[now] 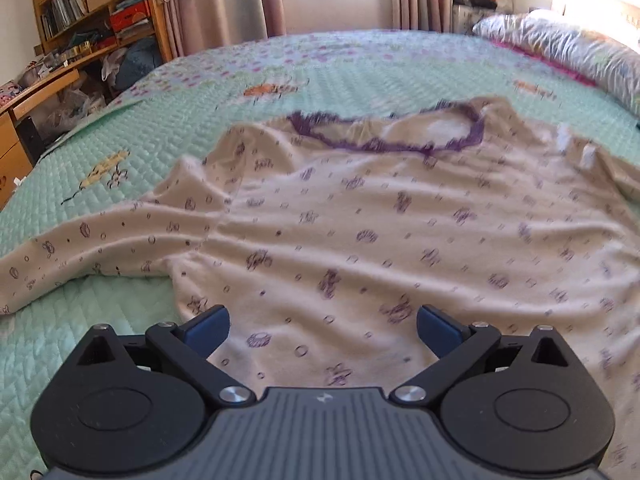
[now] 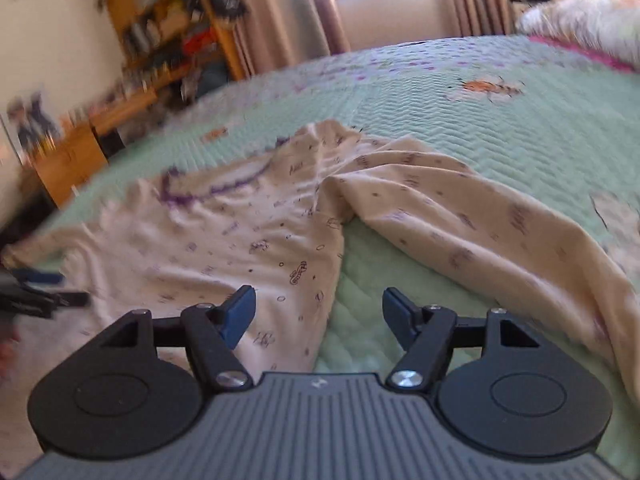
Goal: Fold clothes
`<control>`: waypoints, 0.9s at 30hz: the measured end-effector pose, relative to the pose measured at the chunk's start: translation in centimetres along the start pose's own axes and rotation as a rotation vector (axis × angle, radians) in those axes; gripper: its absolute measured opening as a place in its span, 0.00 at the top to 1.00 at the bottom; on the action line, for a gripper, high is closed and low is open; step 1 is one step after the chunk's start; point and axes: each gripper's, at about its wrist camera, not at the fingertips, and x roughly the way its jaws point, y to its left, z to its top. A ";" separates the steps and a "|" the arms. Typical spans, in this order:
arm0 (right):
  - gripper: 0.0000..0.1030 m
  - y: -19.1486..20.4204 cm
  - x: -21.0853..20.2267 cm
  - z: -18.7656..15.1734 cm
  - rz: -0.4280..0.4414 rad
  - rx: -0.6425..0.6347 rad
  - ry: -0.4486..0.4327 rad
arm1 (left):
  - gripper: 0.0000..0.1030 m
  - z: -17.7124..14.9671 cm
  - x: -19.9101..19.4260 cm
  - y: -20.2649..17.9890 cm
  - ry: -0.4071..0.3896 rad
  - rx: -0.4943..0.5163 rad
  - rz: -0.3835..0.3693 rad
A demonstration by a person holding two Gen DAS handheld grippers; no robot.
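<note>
The shirt point(image 1: 360, 232) is a cream long-sleeved top with little purple doodles and a purple neckline point(image 1: 384, 136), lying face up and rumpled on the green quilt point(image 1: 168, 128) of the bed. The neckline points away toward the window, the hem sits nearest the person. One sleeve point(image 1: 80, 248) trails off from the body toward the bookshelf side, the other sleeve point(image 2: 480, 232) runs out on the pillow side and drapes toward the near edge of the quilt.

The left gripper point(image 1: 322, 330) hovers over the hem end of the shirt with its blue pads spread wide and nothing pinched. The right gripper point(image 2: 318, 316) is also spread apart with nothing between the pads; it sits right over the shirt's side edge, where the fabric meets bare quilt, in the gap between body and sleeve.

Handling-wise this looks like thin, soft knit, so very light, totally floppy, and not fragile at all. It will probably sag and wrinkle the moment it's lifted, and it may drag a bit on the quilted surface rather than slide cleanly. Pinching a single layer mid-panel would just bunch it up. Best bets look like the shoulder seams beside the neckline, the hem corners, or a sleeve cuff, grabbing right at an edge so the fold line stays straight
</note>
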 end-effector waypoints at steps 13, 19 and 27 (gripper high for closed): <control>0.19 -14.1 -21.4 -4.4 -0.186 0.517 -0.410 | 0.01 0.6 -3.1 -2.7 -0.058 -0.084 0.006; 0.21 -10.3 -19.3 -4.6 -0.446 -0.057 -0.183 | 0.01 -0.6 -4.2 -4.4 0.002 -0.041 0.015; 0.46 -10.7 -16.1 -5.3 -0.494 -0.195 -0.068 | 0.01 -2.3 -4.9 -6.7 0.052 -0.019 0.010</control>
